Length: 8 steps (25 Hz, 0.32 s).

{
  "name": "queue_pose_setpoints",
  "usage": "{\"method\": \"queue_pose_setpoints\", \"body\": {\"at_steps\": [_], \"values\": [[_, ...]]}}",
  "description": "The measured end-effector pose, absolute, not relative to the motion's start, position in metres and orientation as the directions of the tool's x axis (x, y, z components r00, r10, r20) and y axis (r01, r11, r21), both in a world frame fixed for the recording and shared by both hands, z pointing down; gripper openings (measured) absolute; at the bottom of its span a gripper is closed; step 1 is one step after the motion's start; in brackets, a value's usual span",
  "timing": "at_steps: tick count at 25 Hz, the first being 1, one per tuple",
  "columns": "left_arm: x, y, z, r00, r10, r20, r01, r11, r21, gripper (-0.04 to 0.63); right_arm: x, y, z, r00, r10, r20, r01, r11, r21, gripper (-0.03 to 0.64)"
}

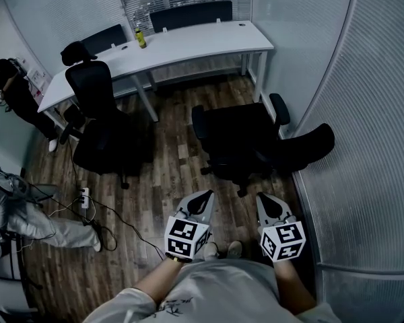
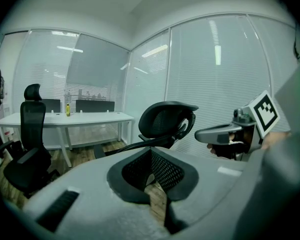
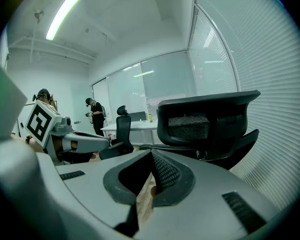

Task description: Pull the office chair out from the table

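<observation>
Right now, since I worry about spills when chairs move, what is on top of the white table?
One yellow bottle stands on the white table; a black chair hides part of its left end.

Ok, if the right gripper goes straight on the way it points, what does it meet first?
The right gripper would probably meet the near office chair, around its headrest; depth is unclear.
</observation>
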State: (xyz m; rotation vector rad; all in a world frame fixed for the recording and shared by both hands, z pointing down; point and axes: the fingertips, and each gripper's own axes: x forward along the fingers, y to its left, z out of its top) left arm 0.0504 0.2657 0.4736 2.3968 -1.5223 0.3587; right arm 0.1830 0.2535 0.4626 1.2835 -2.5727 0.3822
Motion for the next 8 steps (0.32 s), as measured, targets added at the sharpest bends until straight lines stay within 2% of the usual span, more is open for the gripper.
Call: {"method": "queue_pose_setpoints", "body": {"at_steps": [8], "values": [[0.0518,0.2682,0.4722,0.414,-0.839,0.353,-0.909,-0.401,0.113,0.011,0.1826,0.2557,0.4648,-0.588,-0.739,0.329,-0.803,0.582,-0.126,0.008]]}}
